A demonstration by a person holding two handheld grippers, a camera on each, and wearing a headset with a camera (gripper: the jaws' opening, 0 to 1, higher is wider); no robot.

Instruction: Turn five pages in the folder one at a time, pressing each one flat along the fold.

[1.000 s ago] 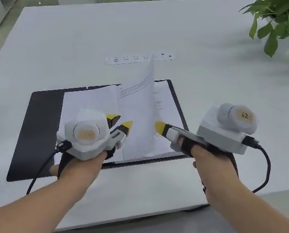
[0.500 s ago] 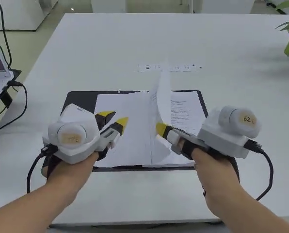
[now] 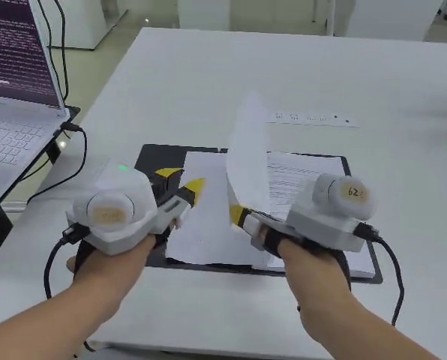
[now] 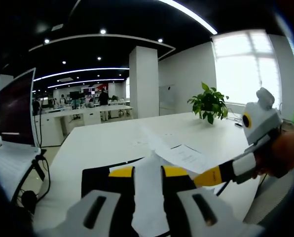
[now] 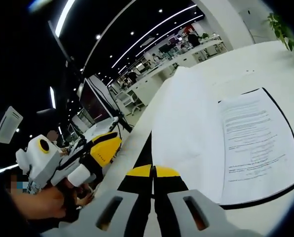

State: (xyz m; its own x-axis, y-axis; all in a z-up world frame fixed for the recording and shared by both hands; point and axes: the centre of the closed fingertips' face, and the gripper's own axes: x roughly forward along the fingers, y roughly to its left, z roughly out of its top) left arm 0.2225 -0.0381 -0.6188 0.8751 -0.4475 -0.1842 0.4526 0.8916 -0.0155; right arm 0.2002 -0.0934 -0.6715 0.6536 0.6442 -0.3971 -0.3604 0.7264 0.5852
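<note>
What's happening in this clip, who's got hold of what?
A person is paging through an open black folder on a white table. The right tongs are shut on the lower edge of one page, holding it lifted mid-turn above the fold. The left tongs are open over the left-hand sheets; this page is not yet pressed flat.

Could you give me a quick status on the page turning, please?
Left hand-held gripper open, over the left-hand sheets. Right hand-held gripper shut on page, raised off folder, not yet flat. Left one may sit in its landing path.
</note>
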